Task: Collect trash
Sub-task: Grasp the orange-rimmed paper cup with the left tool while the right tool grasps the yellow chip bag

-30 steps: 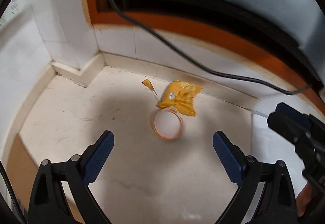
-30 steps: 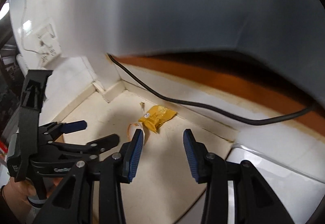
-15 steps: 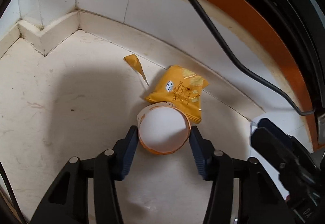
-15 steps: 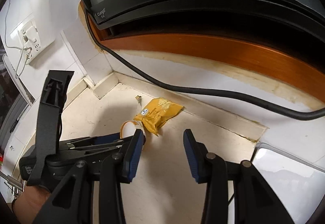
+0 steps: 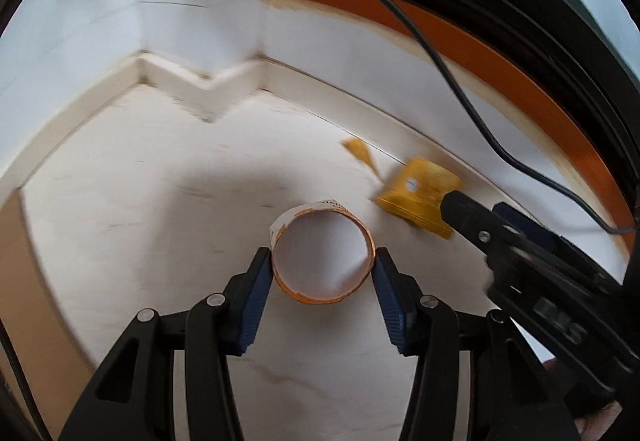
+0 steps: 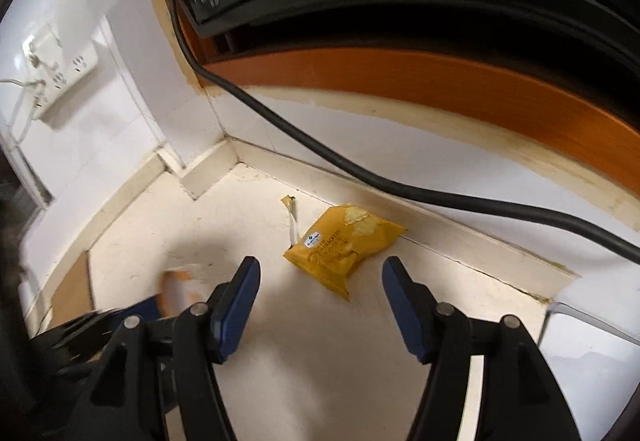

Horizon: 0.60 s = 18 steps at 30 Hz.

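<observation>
An orange-rimmed cardboard tape ring (image 5: 324, 253) is clamped between the blue pads of my left gripper (image 5: 322, 273), which is shut on it above the cream floor. A yellow snack bag (image 6: 344, 245) lies flat on the floor by the skirting, just ahead of my right gripper (image 6: 320, 273). The right jaws are opening and stand wide with nothing between them. A small torn yellow strip (image 6: 290, 207) lies beside the bag. In the left wrist view the bag (image 5: 420, 197) is partly hidden by the right gripper's fingers (image 5: 464, 209). The ring shows blurred at lower left of the right wrist view (image 6: 180, 285).
A thick black cable (image 6: 360, 169) runs along the white wall above the skirting. An orange wooden frame (image 6: 440, 77) and a dark appliance sit above. A wall socket (image 6: 60, 77) is at the left. A white object (image 6: 592, 353) stands at the right.
The left gripper closed on the tape ring and lifted it clear of the bag, swinging left. The right gripper moved closer to the yellow bag and its jaws spread wider.
</observation>
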Tool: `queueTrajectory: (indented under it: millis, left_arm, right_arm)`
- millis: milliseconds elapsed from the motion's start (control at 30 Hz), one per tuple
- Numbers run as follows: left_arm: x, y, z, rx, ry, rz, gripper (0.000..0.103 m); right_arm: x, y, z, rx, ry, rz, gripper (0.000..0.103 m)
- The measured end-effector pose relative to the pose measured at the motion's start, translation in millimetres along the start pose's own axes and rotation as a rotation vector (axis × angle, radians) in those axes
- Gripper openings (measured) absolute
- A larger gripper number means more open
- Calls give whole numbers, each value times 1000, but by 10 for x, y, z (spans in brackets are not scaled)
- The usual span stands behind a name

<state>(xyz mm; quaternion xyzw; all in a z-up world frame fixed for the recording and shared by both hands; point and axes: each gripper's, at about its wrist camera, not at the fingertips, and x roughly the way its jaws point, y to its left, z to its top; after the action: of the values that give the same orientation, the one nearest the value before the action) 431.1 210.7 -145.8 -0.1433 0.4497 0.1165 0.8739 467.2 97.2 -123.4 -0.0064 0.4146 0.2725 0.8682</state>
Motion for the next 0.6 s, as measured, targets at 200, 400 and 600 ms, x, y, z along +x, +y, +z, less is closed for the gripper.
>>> queueTrajectory:
  millis: [200, 400, 600]
  left_arm:
    - [-277, 266, 175, -61, -71, 108, 49]
    - [-410, 494, 226, -126, -91, 143, 49]
    - [-376, 586, 169, -152, -76, 152, 49]
  right_arm:
    - [328, 76, 94, 33, 29, -101, 71]
    - [631, 40, 102, 81, 63, -176, 71]
    - [660, 4, 10, 83, 67, -176, 40]
